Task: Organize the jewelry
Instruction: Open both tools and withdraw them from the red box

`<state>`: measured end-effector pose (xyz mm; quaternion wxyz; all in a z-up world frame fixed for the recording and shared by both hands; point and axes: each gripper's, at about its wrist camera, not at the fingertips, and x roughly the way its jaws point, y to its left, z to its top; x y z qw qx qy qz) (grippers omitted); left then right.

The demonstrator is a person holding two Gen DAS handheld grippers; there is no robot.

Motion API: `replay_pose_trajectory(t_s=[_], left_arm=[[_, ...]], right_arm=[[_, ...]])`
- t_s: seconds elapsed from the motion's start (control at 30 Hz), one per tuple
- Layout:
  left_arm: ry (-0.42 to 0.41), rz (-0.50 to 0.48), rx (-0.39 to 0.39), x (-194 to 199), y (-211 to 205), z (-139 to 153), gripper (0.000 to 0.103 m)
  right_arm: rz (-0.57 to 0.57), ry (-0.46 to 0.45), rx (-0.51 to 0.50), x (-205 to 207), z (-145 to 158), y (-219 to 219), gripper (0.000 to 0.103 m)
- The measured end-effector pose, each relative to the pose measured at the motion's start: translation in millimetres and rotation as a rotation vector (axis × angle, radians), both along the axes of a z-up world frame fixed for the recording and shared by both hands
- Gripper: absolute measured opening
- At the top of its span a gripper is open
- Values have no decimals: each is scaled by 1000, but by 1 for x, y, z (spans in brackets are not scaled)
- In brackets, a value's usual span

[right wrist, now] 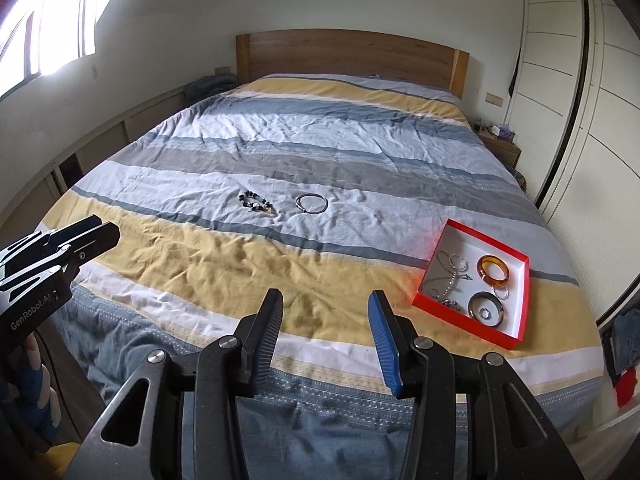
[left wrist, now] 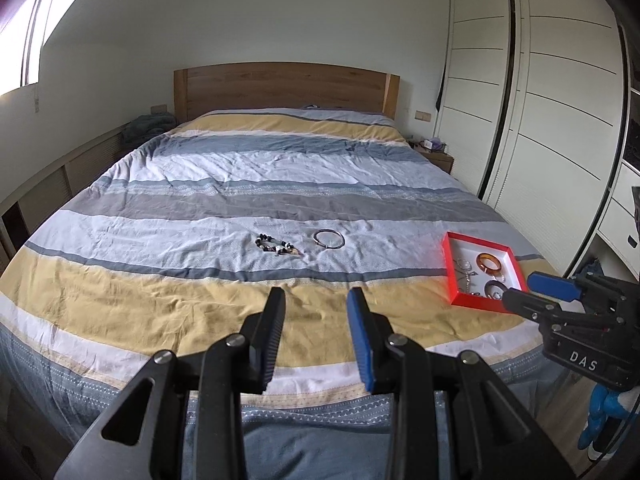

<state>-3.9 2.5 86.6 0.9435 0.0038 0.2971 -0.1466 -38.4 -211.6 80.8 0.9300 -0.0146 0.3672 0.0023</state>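
Note:
A dark beaded bracelet [left wrist: 277, 245] [right wrist: 257, 202] and a thin silver bangle [left wrist: 329, 238] [right wrist: 311, 203] lie side by side on the striped bed cover [left wrist: 248, 176] [right wrist: 280, 152]. A red box [left wrist: 449, 264] [right wrist: 516, 324] with a white inside sits at the bed's right front. It holds an amber bangle [left wrist: 488, 262] [right wrist: 494, 268], a dark round bangle [right wrist: 485, 308], chains and rings. My left gripper [left wrist: 316, 296] [right wrist: 110, 230] is open and empty above the bed's foot. My right gripper [right wrist: 326, 298] [left wrist: 520, 290] is open and empty, next to the box.
The bed's wooden headboard [left wrist: 286, 88] is at the far end. White wardrobe doors [left wrist: 540, 120] run along the right. A low ledge [left wrist: 60, 172] under the window runs along the left. A nightstand [left wrist: 438, 156] stands beside the headboard.

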Motion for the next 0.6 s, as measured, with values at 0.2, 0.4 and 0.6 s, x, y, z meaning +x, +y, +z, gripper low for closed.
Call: replay_pose_trajectory(t_s=[0.2, 0.4, 0.6], left_arm=[[12, 35, -19, 9, 19, -7, 30], [55, 67, -26, 26, 31, -22, 31], [124, 84, -19, 54, 32, -42, 31]], right_arm=[[29, 20, -21, 11, -4, 21, 44], [63, 59, -31, 34, -20, 35, 45], [105, 108, -29, 63, -42, 41, 45]])
